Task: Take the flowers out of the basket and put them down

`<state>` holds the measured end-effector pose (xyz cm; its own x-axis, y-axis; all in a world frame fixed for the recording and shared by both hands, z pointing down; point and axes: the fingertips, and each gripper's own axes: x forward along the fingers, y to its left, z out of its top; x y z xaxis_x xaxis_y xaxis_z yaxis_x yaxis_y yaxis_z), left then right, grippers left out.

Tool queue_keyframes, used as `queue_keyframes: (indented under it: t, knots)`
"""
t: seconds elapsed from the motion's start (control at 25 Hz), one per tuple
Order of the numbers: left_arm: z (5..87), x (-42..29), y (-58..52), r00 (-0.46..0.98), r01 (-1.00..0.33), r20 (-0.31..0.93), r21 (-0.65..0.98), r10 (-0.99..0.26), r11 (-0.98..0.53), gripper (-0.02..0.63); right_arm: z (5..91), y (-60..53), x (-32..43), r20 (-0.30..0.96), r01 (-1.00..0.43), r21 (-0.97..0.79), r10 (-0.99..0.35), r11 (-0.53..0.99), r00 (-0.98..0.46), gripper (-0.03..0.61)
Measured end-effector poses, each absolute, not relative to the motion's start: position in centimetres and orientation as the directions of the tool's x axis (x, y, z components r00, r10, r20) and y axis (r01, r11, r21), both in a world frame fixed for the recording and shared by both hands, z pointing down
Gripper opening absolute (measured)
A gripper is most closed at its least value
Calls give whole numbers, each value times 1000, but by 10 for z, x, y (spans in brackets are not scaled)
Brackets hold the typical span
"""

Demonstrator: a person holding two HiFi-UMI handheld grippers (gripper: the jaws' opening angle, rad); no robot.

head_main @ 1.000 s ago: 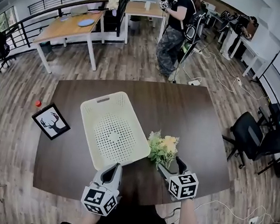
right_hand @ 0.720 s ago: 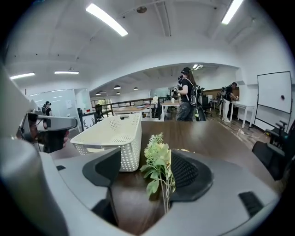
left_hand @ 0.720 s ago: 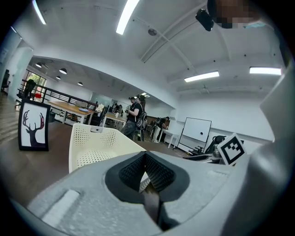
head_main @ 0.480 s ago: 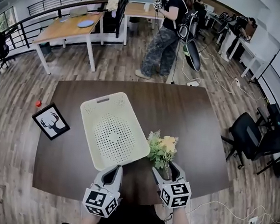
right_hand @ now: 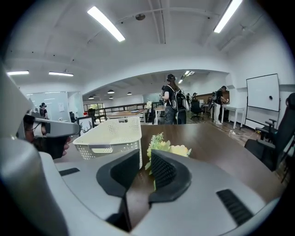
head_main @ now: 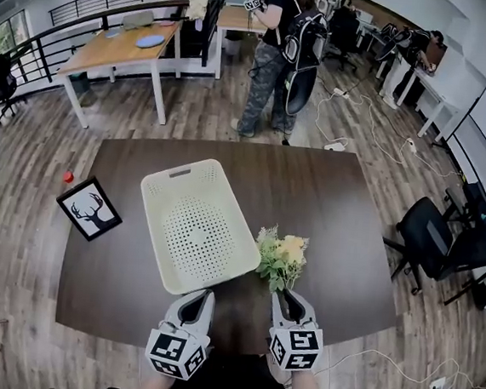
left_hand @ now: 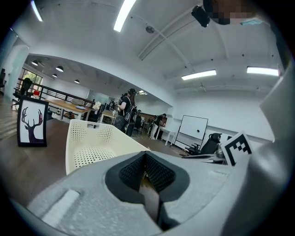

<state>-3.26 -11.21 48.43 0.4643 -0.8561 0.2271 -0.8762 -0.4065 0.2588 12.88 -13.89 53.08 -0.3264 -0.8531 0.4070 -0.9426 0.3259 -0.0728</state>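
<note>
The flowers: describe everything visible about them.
The flowers are a small bunch: pale yellow and cream blooms among green leaves, with a feathery sprig on the left. They rest on the dark wooden table, outside the white perforated basket, close by its near right corner; whether they touch it cannot be told. Their stems are hidden. The right gripper sits just short of them; its jaws have just been closing, with nothing between them.

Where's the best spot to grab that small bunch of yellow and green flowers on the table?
Probably low on the yellow-and-green flower bunch, at its base, coming from the near side: soft blooms spread on top, and the cream perforated basket crowds one side.
</note>
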Motion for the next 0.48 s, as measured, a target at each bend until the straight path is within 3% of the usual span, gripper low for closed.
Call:
queue_keyframes:
  t: [0.12,0.48]
  knots:
    - [486,-35,-109,457,-880,232,256,-858,-400,3,532,-138,130,408,-952,-36,-865,304,-292,18]
    - [490,-47,-103,433,-892,243,255,-868,-374,3,530,-135,118,391,-941,-26,-863,336,-319,8]
